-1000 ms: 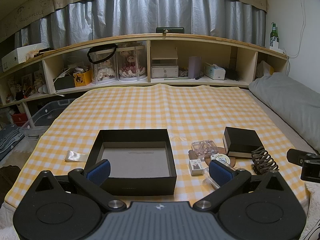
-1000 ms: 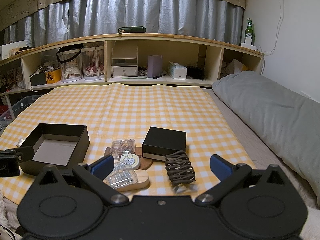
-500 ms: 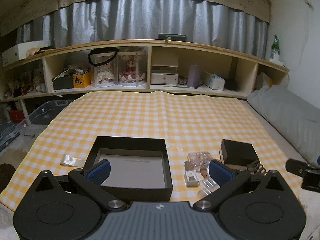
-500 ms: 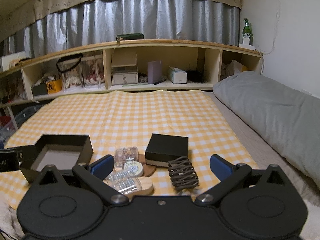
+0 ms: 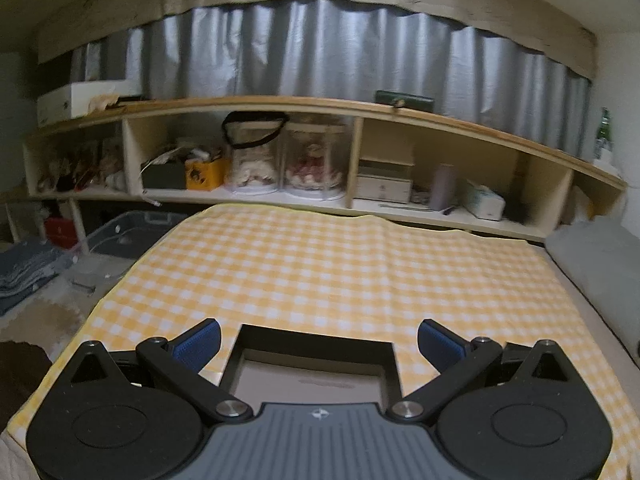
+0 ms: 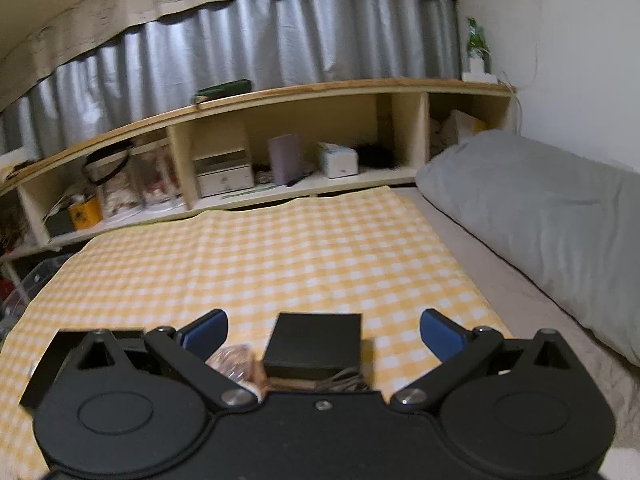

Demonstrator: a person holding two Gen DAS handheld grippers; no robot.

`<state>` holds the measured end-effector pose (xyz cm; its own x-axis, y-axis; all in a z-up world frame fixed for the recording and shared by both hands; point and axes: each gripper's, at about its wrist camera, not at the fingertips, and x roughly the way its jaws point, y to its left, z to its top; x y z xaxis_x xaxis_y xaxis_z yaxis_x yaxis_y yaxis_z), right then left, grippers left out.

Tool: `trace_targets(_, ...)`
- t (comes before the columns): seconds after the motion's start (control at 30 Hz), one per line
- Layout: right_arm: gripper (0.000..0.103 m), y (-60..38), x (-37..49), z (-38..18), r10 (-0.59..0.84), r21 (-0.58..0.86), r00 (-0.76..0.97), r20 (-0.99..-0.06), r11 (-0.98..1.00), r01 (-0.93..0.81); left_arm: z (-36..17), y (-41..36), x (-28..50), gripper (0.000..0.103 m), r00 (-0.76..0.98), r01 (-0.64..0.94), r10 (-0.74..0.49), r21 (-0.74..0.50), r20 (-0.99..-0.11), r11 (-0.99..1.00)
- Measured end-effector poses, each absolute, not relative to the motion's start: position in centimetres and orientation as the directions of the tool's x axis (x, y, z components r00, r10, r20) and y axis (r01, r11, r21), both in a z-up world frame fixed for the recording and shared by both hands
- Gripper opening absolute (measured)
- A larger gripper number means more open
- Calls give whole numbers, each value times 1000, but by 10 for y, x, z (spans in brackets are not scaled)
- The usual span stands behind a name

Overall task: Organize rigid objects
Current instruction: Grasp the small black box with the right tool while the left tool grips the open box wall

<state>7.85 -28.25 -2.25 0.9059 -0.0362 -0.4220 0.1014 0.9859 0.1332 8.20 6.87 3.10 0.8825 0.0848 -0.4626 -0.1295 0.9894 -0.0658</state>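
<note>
A yellow checked cloth (image 5: 340,272) is stretching bare toward the shelf (image 5: 280,196), and I am holding both fingers wide apart and empty, left gripper (image 5: 319,343) over the open black box (image 5: 316,346), right gripper (image 6: 323,334) over the closed black box (image 6: 314,340).

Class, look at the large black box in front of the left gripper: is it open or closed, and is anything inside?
Open: the large black box has no lid, and only bare grey floor shows inside; its near part is hidden.

A yellow checked cloth (image 5: 340,272) fills the middle of the frame. Above it runs a wooden shelf (image 5: 360,110) before a grey curtain (image 5: 320,48). A grey pillow (image 6: 540,216) lies at right, a green bottle (image 6: 476,44) upper right.
</note>
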Motion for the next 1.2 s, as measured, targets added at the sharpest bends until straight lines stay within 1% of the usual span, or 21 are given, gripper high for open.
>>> trace_targets(0.1, 103, -301, 99, -27, -38, 172, 913, -406, 978, 117, 26, 80, 97, 103, 870, -140, 107, -33, -482, 990)
trace_targets(0.2, 103, -313, 122, -35, -46, 154, 911, -410, 981, 119, 19, 89, 109, 103, 855, -150, 138, 17, -500, 989)
trace_targets(0.3, 103, -315, 147, -47, -59, 51, 896, -440, 995, 91, 11, 102, 122, 103, 833, -155, 147, 31, -533, 987)
trace_targets(0.4, 103, -309, 170, -67, -29, -90, 863, -504, 996, -19, 2, 113, 131, 102, 810, -151, 140, 28, -570, 988)
trace_targets(0.47, 103, -299, 180, -83, -4, -187, 833, -553, 975, -120, -4, 121, 137, 98, 790, -149, 132, 21, -599, 989)
trace_targets(0.53, 103, -287, 186, -96, 17, -272, 812, -584, 938, -214, -10, 127, 144, 92, 770, -143, 122, 17, -626, 990)
trace_targets(0.57, 103, -281, 189, -103, 30, -312, 800, -599, 912, -268, -13, 130, 146, 91, 759, -139, 118, 17, -641, 990)
trace_targets(0.63, 103, -270, 195, -113, 46, -364, 778, -627, 865, -345, -20, 136, 152, 84, 731, -142, 116, 17, -672, 990)
trace_targets(0.67, 103, -265, 198, -118, 54, -388, 766, -641, 838, -384, -24, 140, 154, 83, 714, -145, 114, 14, -691, 989)
trace_targets(0.73, 103, -259, 203, -127, 58, -426, 747, -662, 792, -439, -32, 146, 157, 76, 681, -150, 109, 8, -724, 989)
trace_targets(0.77, 103, -257, 207, -129, 59, -442, 738, -672, 768, -464, -36, 149, 158, 75, 666, -150, 107, 8, -739, 989)
trace_targets(0.83, 103, -255, 216, -134, 64, -459, 721, -690, 731, -504, -44, 155, 161, 68, 635, -158, 111, 12, -765, 987)
trace_targets(0.93, 103, -253, 229, -135, 78, -480, 695, -714, 668, -568, -55, 163, 164, 61, 585, -172, 114, 15, -803, 985)
trace_targets(1.07, 103, -241, 249, -131, 111, -484, 621, -776, 526, -699, -67, 163, 169, 57, 531, -143, 107, 36, -840, 989)
trace_targets(1.2, 103, -228, 267, -134, 91, -475, 538, -838, 363, -802, -74, 164, 175, 49, 497, -125, 92, 34, -863, 992)
